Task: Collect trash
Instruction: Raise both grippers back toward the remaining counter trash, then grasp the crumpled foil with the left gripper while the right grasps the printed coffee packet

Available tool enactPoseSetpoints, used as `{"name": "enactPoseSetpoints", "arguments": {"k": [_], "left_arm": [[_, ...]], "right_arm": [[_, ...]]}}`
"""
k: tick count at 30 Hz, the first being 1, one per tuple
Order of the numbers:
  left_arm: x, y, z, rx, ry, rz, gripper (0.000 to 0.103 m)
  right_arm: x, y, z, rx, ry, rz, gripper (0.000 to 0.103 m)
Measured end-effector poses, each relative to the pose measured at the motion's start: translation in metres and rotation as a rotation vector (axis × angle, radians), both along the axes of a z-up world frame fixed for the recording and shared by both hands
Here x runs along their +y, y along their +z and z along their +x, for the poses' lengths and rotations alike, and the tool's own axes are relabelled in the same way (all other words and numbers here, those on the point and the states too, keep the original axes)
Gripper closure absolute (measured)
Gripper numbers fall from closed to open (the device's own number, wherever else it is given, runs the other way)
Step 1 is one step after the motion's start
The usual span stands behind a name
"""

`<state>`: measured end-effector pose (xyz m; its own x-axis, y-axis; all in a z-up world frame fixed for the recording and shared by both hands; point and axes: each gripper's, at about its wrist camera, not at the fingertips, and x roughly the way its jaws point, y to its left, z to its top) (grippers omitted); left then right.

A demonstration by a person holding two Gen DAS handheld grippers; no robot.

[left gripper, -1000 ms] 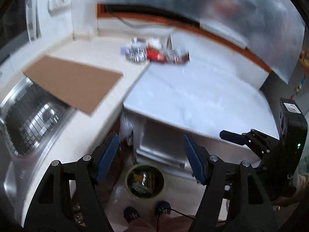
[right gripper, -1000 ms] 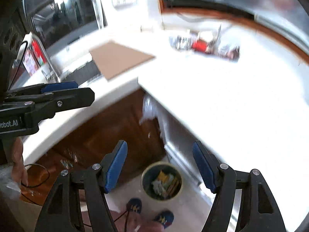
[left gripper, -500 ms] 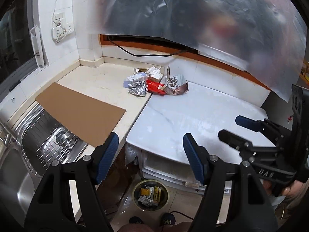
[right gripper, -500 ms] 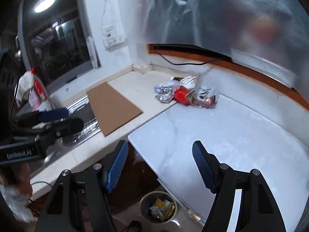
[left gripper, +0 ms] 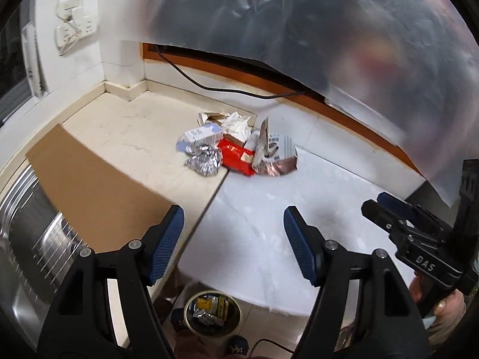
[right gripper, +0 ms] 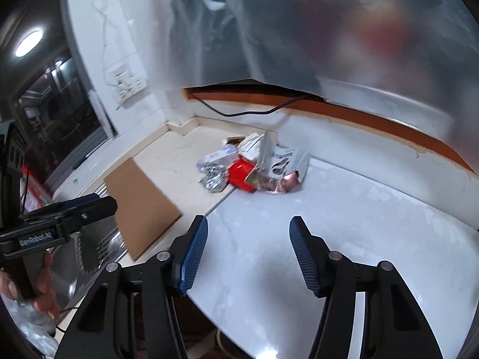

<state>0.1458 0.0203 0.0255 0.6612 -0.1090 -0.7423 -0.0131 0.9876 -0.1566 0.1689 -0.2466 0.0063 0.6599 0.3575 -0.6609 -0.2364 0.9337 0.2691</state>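
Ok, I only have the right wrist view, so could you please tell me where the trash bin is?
Observer: The small round pale-rimmed bin stands on the floor, just below the front edge of the white stone counter.
Operator: Thank you. Is anything in it already?
Observer: Yes, crumpled silver foil and yellow wrappers lie inside.
Operator: Is anything close beside it?
Observer: A person's dark blue shoe stands next to it on the floor.

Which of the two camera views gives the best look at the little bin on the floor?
The left wrist view. There the bin shows whole between the tool's arms, with foil and wrappers inside. The right wrist view catches only a sliver of it below the countertop's edge.
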Motion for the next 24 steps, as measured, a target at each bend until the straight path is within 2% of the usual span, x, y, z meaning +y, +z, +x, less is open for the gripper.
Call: {"name": "enactPoseSetpoints", "arguments": {"k": [6,11,14,20,24], "left_arm": [[0.013,-0.044,0.089,0.071,0.014,-0.037,0.037],[0.029,-0.093,0.147,0.135,0.071,-0.098,0.037],[0.037,-0.117,0.167,0.138,0.116,-0.108,0.037],[0.036,-0.161,0.203,0.142,0.184,-0.018,0.037],[0.032,-0.175,0.212,0.139,0.197,0.022,0.037]], "right_arm": [[0.015,-0.008,0.069,0.04,-0.042,-0.018,0.046],[0.035,-0.027,0.129,0.071,-0.062,-0.024,0.046],[0.046,-0.043,0.164,0.092,-0.076,-0.019,0.046],[0.071,-0.08,0.23,0.141,-0.102,-0.032,0.049],[0.082,-0.101,0.256,0.171,-0.114,-0.052,0.051]]}}
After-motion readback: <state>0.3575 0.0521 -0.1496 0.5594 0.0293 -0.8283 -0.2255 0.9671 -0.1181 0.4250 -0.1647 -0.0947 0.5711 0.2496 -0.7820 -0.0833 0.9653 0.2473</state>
